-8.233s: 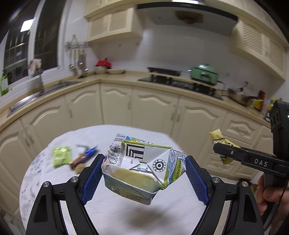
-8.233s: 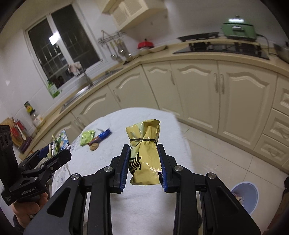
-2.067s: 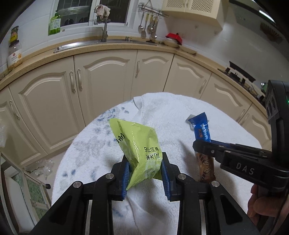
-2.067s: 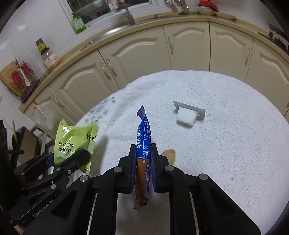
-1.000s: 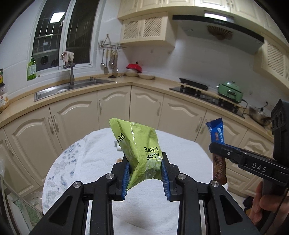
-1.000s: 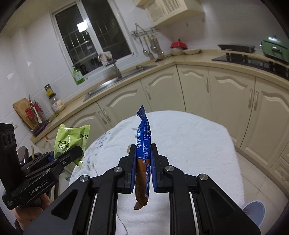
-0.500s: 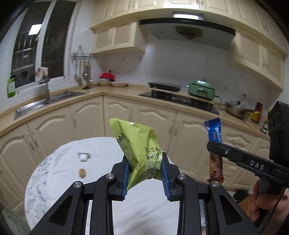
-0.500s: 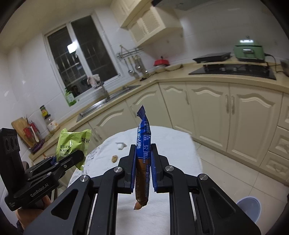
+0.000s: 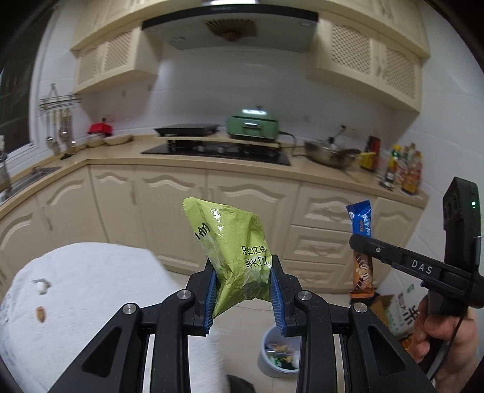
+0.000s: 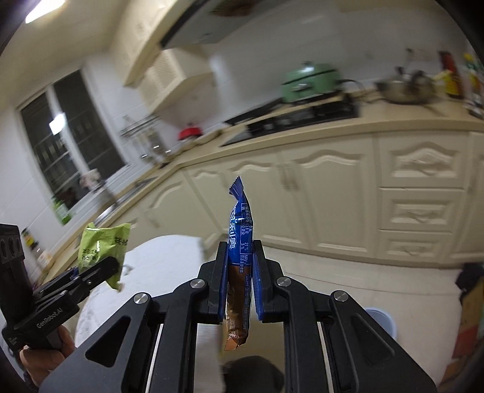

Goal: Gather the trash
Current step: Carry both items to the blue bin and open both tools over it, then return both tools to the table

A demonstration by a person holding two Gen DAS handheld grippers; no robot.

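Over the towel-covered table point(image 9: 90, 272), the left hand-held gripper point(image 9: 242, 290) clamps a green snack bag point(image 9: 233, 254) and the right hand-held gripper point(image 10: 240, 287) a blue wrapper point(image 10: 240, 238) — best released squarely above the floor bin point(image 9: 272, 362), near right.

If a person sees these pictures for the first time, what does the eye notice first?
A crinkled lime-green snack bag clamped in the left gripper, dead centre. Beside it, a blue-and-brown snack bar wrapper pinched upright in the right gripper. Below them on the floor stands a pale blue trash bin.

Home kitchen: stove point(image 9: 216, 150), range hood point(image 9: 230, 25), cabinets point(image 9: 169, 205)
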